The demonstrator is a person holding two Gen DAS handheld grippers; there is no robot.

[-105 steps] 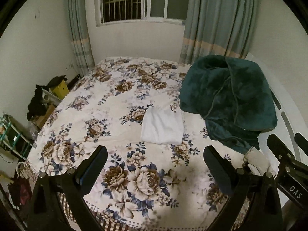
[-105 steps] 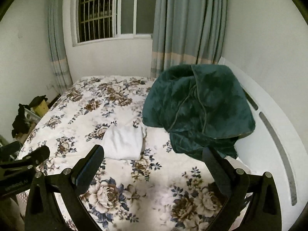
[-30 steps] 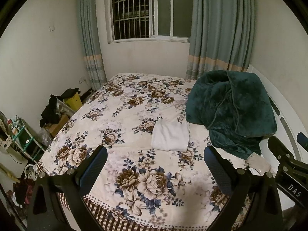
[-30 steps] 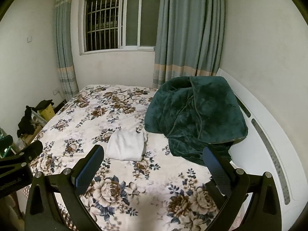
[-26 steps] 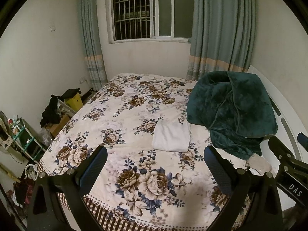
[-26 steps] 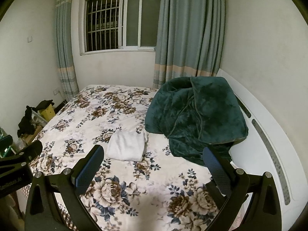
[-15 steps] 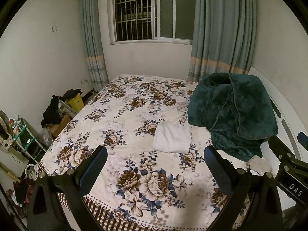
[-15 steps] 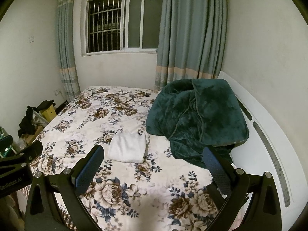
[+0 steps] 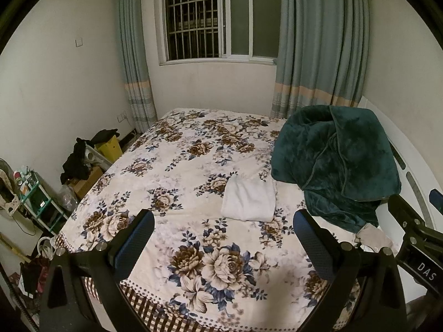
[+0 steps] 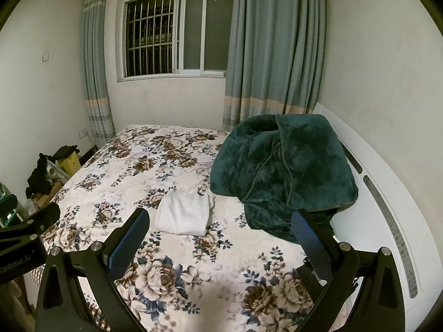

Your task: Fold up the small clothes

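White folded garment (image 9: 249, 199) flat mid-bed (image 9: 177, 166), just beside green blanket (image 9: 335, 163). L gripper (image 9: 221, 238) & R gripper (image 10: 220, 233) both spread wide, empty, well back from garment.

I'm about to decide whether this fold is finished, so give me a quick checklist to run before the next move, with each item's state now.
1. White garment folded into a compact rectangle: ok.
2. Garment lying flat on the bed, not hanging over an edge: ok.
3. Garment clear of the green blanket: cannot tell; their edges look very close in both views.
4. Left gripper open and holding nothing: ok.
5. Right gripper open and holding nothing: ok.
6. Another garment to fold: cannot tell; a small pale cloth lies by the blanket's lower edge, but what it is cannot be made out.
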